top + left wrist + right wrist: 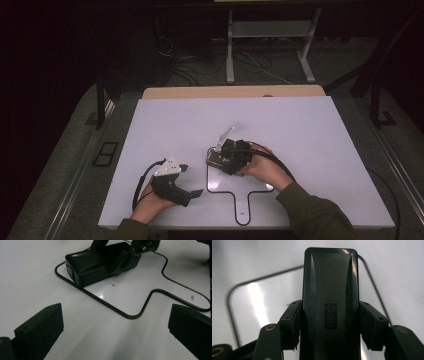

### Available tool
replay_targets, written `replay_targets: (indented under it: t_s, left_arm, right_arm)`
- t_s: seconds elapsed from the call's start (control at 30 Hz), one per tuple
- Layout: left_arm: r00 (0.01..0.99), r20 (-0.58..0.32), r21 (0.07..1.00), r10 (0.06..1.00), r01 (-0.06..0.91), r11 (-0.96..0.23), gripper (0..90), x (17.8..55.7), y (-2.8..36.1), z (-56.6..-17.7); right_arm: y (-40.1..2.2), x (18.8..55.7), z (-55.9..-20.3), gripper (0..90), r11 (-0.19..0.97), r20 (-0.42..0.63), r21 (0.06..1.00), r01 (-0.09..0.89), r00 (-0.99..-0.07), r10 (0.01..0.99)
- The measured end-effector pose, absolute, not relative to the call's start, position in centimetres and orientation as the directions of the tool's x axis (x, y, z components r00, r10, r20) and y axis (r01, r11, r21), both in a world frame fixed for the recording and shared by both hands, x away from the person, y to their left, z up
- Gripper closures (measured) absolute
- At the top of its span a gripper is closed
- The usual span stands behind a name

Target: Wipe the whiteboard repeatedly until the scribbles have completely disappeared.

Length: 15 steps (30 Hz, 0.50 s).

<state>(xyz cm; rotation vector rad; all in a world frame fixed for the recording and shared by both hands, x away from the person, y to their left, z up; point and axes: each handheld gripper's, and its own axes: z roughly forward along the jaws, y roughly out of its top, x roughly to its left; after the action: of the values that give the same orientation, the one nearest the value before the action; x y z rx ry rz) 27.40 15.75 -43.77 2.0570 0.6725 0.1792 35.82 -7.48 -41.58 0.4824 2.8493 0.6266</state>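
A black block-shaped eraser point(330, 285) marked "deli" lies flat on a small paddle-shaped whiteboard point(227, 184) with a black rim and a short handle point(243, 210). My right gripper point(329, 325) is shut on the eraser, its pads point(292, 320) pressing both long sides. In the high view this gripper point(221, 159) sits on the board's upper left part, with a hand behind it. The left gripper view looks across at the eraser point(92, 263) and the board's rim point(100, 298). My left gripper point(115, 317) stands open on the table, left of the board, with nothing between its fingers point(41, 323).
The white table top point(300, 130) spreads wide around the board. A wooden strip point(232, 92) lines its far edge. Beyond it stand metal frame legs point(230, 50) and loose cables on the dark floor.
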Motion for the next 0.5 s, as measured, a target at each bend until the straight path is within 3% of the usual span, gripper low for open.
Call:
replay_targets:
  t_s: [0.17, 0.5]
  left_arm:
    - [0.841, -0.129, 0.82, 0.526, 0.389, -0.42, 0.0, 27.4, 15.8, -43.8]
    - [0.842, -0.127, 0.818, 0.524, 0.388, -0.425, 0.0, 27.4, 15.8, -43.8]
  right_arm:
    - [-6.5, 35.1, -41.6, 38.8, 0.865, -0.087, 0.437, 0.244, -0.946, 0.311]
    - [-7.5, 37.7, -41.6, 38.9, 0.841, -0.108, 0.432, 0.326, -0.907, 0.407]
